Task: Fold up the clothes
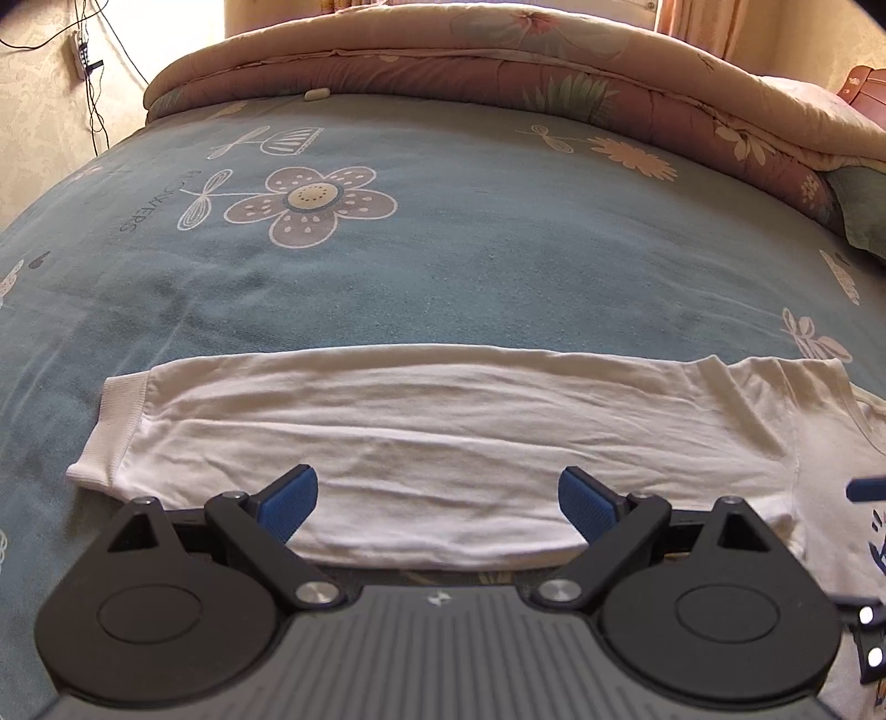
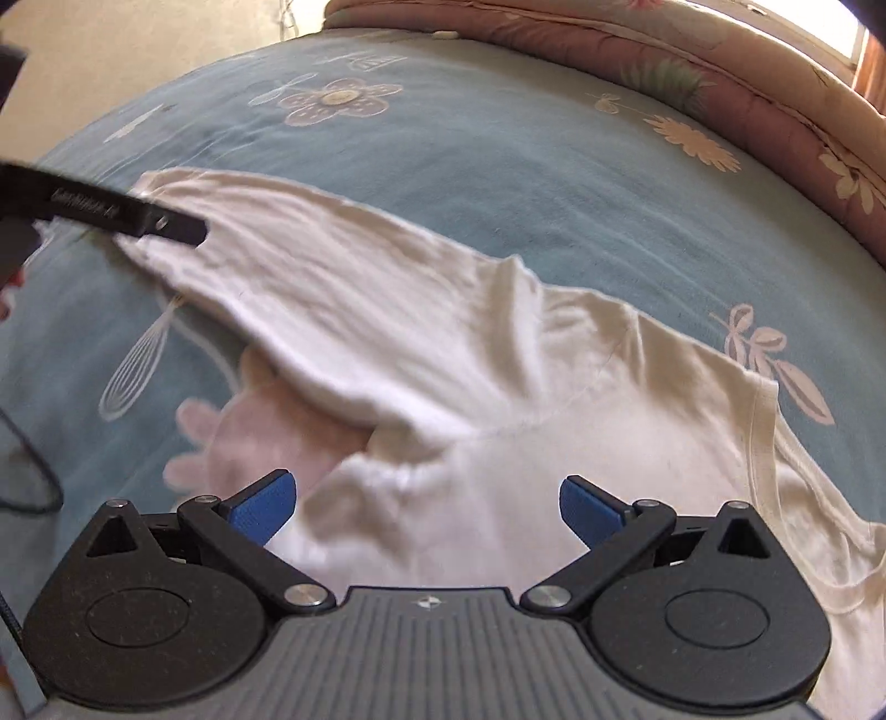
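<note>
A white long-sleeved shirt [image 1: 443,437] lies flat on the bed. In the left wrist view its sleeve stretches sideways, with the ribbed cuff [image 1: 113,426] at the left. My left gripper [image 1: 437,498] hovers open just above the sleeve's near edge, holding nothing. In the right wrist view the sleeve [image 2: 332,288] runs to the upper left and the shirt's body and neckline [image 2: 761,437] lie at the right. My right gripper [image 2: 426,507] is open over the shirt near the armpit. A black arm of the left gripper [image 2: 127,213] shows by the cuff.
The shirt rests on a blue bedsheet [image 1: 470,249] printed with flowers. A folded pink floral quilt [image 1: 498,72] lines the far side. A power strip with cables [image 1: 80,52] hangs on the wall at left. A dark cable [image 2: 33,471] lies on the sheet's left.
</note>
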